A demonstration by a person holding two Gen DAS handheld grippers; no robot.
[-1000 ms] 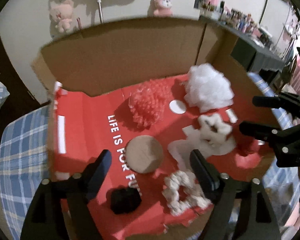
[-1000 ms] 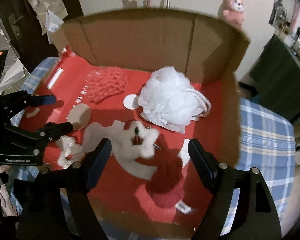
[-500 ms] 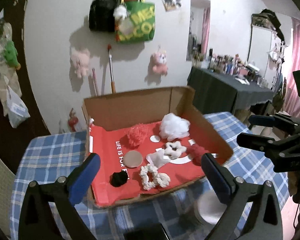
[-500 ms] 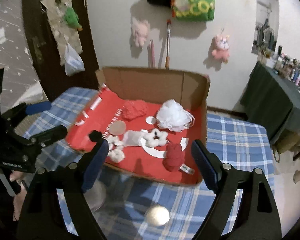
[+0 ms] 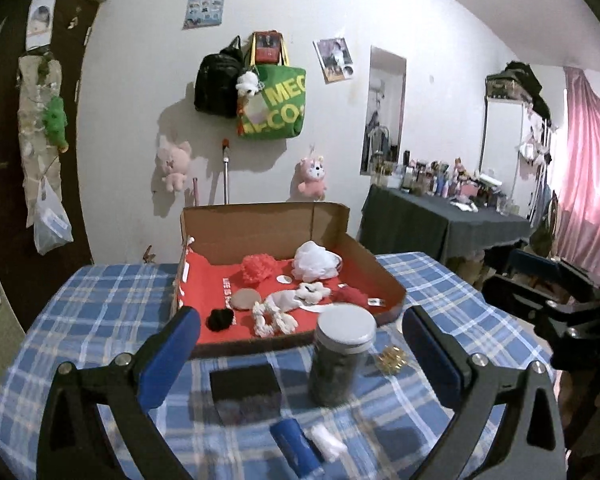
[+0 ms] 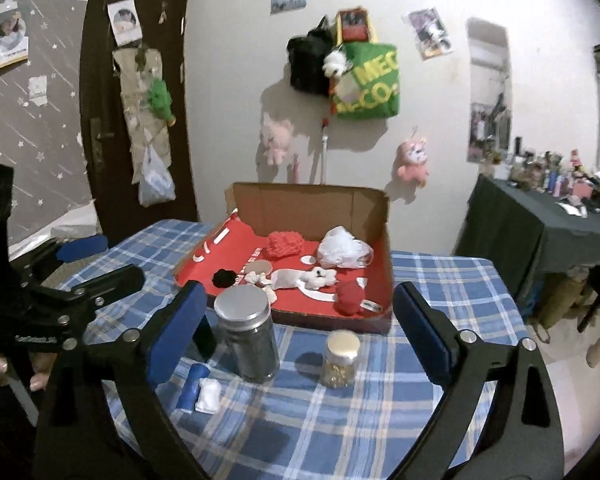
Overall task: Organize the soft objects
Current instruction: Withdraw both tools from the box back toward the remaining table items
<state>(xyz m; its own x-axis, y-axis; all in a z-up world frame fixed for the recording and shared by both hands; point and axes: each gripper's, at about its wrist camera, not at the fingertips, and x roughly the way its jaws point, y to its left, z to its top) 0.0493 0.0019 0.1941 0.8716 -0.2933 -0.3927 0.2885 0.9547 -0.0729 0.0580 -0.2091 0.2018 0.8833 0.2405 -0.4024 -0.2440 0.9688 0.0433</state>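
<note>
Soft things, among them a white puff (image 5: pixel 314 265), a red puff (image 5: pixel 257 268) and a black scrunchie (image 5: pixel 220 318), lie in the red-lined cardboard box (image 5: pixel 384 284) on the checked tablecloth (image 6: pixel 440 280). Left gripper (image 5: pixel 300 344) stands wide open and empty over a grey-lidded jar (image 5: pixel 338 356). Right gripper's (image 6: pixel 296 328) jaws have just been opening, nothing between them.

Bedrm: plush toys (image 5: pixel 173 163), dresser (image 5: pixel 440 222).

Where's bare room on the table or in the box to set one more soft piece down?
Free: the checked cloth right of the cardboard box, and the box's red floor at its left end. Crowded: in front of the box, around the big jar, small jar and black pad.
</note>
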